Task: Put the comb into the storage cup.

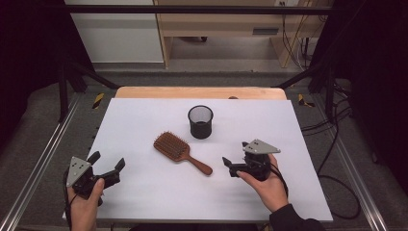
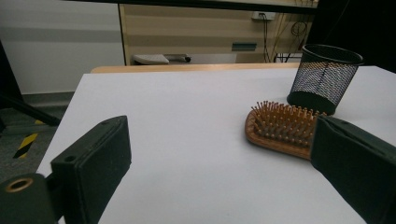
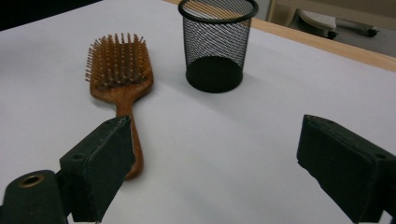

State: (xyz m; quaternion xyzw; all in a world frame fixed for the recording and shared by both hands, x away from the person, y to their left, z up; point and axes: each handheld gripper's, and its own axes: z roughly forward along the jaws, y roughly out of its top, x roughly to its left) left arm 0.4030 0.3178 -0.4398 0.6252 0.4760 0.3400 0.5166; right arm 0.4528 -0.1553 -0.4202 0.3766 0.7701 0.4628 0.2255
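The wooden paddle hairbrush [image 1: 180, 151] lies flat on the white surface [image 1: 144, 192], bristles up, between the two grippers; its long axis runs diagonally in the high view, head toward the far left, handle toward the near right. The handle end stops just short of the right gripper [image 1: 235, 164], which is the nearer of the two; the left gripper [image 1: 107, 166] stands well apart from the brush head, at the near left edge of the surface. In the right gripper view the handle [image 3: 133, 140] runs up past the inner face of the left-hand jaw, near it but not touched; the brush is not between the jaws. A grasp on the handle would likely call for the right gripper to shift toward the handle until the handle lies crosswise between the jaws. Both grippers stand wide and empty. The black mesh pen cup [image 1: 200, 121] stands upright just beyond the brush, near its head but not touching it; the cup appears empty.
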